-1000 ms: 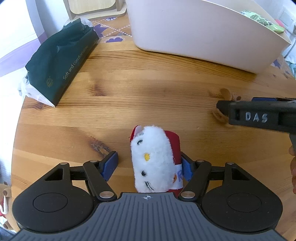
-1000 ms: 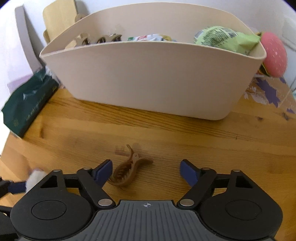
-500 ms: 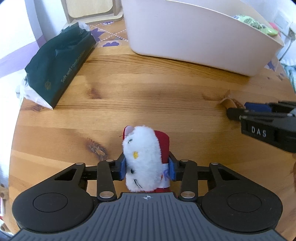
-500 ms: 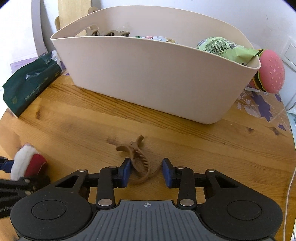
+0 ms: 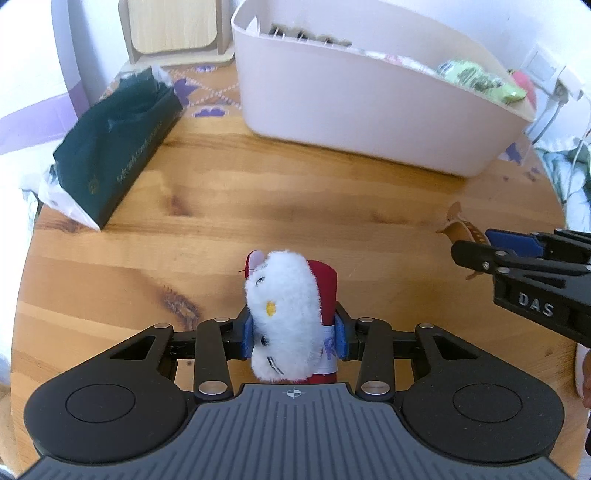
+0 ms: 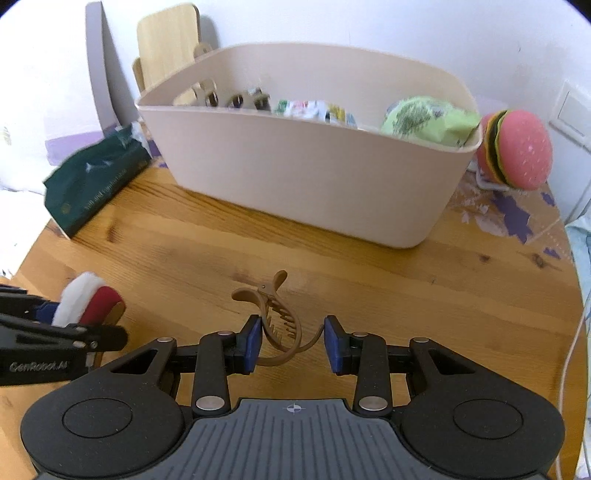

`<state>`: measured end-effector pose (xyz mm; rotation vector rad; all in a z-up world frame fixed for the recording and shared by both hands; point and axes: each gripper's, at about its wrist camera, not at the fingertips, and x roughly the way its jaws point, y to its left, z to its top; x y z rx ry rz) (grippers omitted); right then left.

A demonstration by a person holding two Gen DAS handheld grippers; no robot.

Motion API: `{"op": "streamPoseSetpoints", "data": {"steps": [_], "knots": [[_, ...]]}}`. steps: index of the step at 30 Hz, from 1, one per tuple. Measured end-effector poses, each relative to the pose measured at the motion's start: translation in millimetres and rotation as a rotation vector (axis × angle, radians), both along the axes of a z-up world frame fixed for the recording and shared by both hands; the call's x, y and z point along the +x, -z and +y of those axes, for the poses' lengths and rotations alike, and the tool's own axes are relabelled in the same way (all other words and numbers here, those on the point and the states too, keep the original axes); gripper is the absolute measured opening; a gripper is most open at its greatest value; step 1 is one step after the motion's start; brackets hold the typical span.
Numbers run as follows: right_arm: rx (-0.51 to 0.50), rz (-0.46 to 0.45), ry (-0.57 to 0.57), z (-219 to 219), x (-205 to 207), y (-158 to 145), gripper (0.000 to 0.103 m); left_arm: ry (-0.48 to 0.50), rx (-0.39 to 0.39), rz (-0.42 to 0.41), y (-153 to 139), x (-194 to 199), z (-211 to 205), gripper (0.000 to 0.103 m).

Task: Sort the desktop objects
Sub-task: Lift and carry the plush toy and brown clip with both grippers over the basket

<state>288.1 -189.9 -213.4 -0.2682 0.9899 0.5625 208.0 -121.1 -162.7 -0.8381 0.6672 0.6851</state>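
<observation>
My left gripper (image 5: 293, 338) is shut on a white and red plush cat toy (image 5: 284, 310) and holds it above the wooden table (image 5: 258, 192). My right gripper (image 6: 293, 343) is shut on a brown hair claw clip (image 6: 275, 321), lifted off the table. The clip also shows at the right of the left wrist view (image 5: 460, 230), and the plush at the left of the right wrist view (image 6: 90, 301). A beige bin (image 6: 314, 184) stands at the back of the table with snack packets and clips inside.
A dark green tissue pack (image 5: 114, 147) lies at the back left of the table. A pink burger plush (image 6: 517, 151) sits to the right of the bin. A wooden stand (image 5: 177, 29) is behind. A white cable (image 6: 572, 332) hangs at the right edge.
Both grippers closed: the left on the plush toy, the right on the hair clip. Both have since risen with their objects, and the bin's inside has come into view.
</observation>
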Motion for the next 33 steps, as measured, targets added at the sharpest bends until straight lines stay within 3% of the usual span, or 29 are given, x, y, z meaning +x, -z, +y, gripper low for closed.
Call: {"op": "streamPoseSetpoints", "data": {"steps": [19, 33], "knots": [[0.170, -0.160, -0.015, -30.8, 7.5, -104.5, 0.034, -0.143, 0.122, -0.191, -74.4, -20.7, 26.9, 0.040], [0.232, -0.257, -0.026, -12.5, 51.1, -140.2, 0.034, -0.206, 0.255, -0.297, -139.9, -4.6, 85.5, 0.040]]}}
